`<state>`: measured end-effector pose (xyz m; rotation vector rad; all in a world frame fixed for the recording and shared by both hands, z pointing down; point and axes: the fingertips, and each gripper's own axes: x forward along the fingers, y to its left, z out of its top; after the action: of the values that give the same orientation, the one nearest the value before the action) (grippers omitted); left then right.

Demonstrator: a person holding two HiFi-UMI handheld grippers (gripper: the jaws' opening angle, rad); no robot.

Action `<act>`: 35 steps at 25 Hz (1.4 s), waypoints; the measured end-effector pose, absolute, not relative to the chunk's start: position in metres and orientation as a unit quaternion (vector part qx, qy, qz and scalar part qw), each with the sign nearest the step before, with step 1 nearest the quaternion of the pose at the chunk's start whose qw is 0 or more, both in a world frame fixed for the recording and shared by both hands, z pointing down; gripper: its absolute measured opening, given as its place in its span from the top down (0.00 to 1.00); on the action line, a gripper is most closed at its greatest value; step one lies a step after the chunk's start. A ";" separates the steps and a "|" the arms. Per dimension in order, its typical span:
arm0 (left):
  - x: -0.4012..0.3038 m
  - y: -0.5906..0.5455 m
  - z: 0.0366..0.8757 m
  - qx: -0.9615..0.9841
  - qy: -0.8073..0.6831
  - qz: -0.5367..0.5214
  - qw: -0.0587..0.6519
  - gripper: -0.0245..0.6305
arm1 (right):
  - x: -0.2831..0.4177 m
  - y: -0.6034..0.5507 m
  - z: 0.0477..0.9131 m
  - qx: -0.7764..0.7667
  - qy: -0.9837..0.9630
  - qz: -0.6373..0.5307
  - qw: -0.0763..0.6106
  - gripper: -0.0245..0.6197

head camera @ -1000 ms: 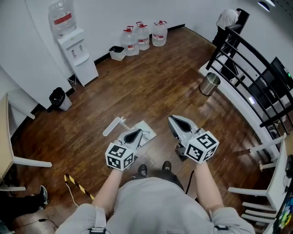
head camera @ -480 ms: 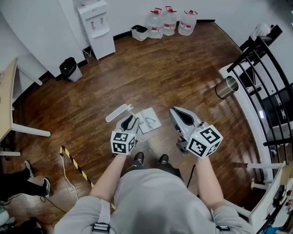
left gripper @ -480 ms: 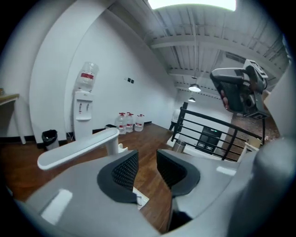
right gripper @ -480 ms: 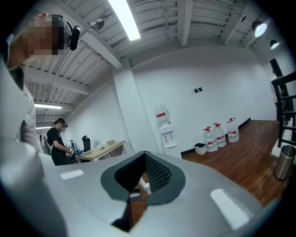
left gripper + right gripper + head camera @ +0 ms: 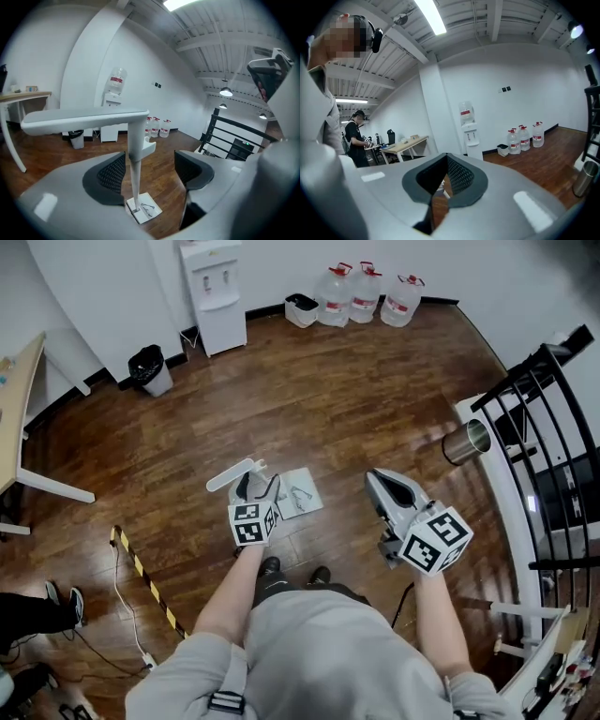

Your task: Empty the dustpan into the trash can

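Your left gripper (image 5: 149, 172) is opening its jaws around the white plastic long-handled dustpan (image 5: 135, 164), which stands upright on its own pan. The right gripper (image 5: 382, 486), just beside the dustpan, is clenched and empty.

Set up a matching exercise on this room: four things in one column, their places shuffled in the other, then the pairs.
Things:
1. dustpan
2. black bin
3. steel can
4. water jugs

Places, as the head view shows them:
A. beside the black railing
B. on the floor just ahead of the person's shoes
C. at the wall, left of the water dispenser
D. at the wall, right of the water dispenser

Pairs: 1-B, 2-C, 3-A, 4-D
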<state>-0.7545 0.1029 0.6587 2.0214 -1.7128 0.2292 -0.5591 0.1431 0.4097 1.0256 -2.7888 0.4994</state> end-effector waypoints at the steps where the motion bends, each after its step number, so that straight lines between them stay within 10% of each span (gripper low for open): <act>1: -0.757 0.098 0.660 0.734 -0.631 0.082 0.238 0.47 | -0.555 0.142 0.411 0.341 -0.923 0.166 0.068 0.96; 11: -0.762 0.063 0.657 0.717 -0.660 0.081 0.209 0.46 | -0.504 0.140 0.424 0.365 -0.911 0.173 0.086 0.96; 16: -0.764 0.053 0.648 0.707 -0.670 0.083 0.208 0.67 | -0.490 0.139 0.428 0.378 -0.904 0.181 0.082 0.96; 35: -0.733 0.048 0.562 0.778 -0.595 0.076 0.188 0.65 | -0.468 0.150 0.412 0.454 -0.871 0.186 0.016 0.96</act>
<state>-0.7334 0.0482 0.5616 2.1875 -1.6737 0.2147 -0.4677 0.1496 0.4115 1.4117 -2.7107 0.5781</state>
